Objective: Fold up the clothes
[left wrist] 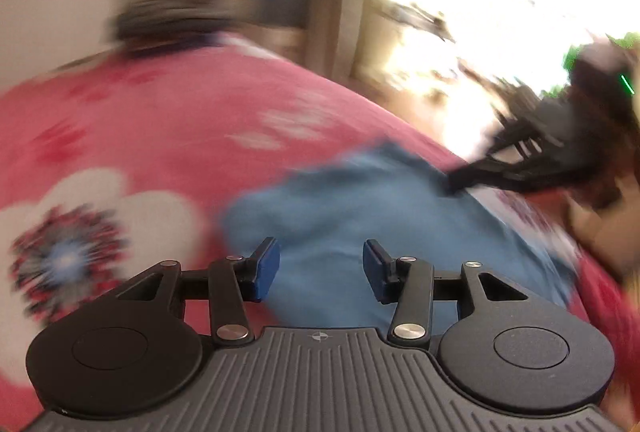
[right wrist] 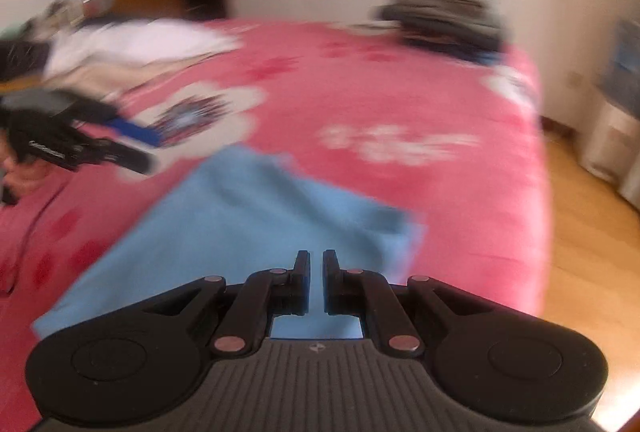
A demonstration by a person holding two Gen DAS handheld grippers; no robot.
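1. Nearest the left wrist lens, the left tool (left wrist: 320,268) stands released, its blue pads (left wrist: 267,259) well apart with nothing between them; only the blue garment (left wrist: 360,232) shows beyond the gap, and whether the pads brush it cannot be told through the blur.
2. Seen from the right wrist view, the right tool (right wrist: 316,280) is clenched almost fully, a thin slit left between its jaws. Blue cloth shows through that slit and under the linkage, but no fabric is visibly pinched there. From the left wrist view the same tool's tips sit at the garment's far edge, touching or just over it; a grip cannot be confirmed.
3. Blue garment (right wrist: 248,224): it lies on the bed, close to the near edge, with straight sides and one layer seemingly lapped over another, so I judge it at least partly folded. How many folds are in cannot be read.
4. Pink floral bedspread (right wrist: 400,88) carries everything.
5. Farther off, a dark stack of clothes (right wrist: 444,12) sits near the bed's far corner, apparently finished pieces.
6. An untidy heap of pale and dark clothes (right wrist: 120,48) lies at the bed's other side, probably still to be folded, so much of the job looks undone.
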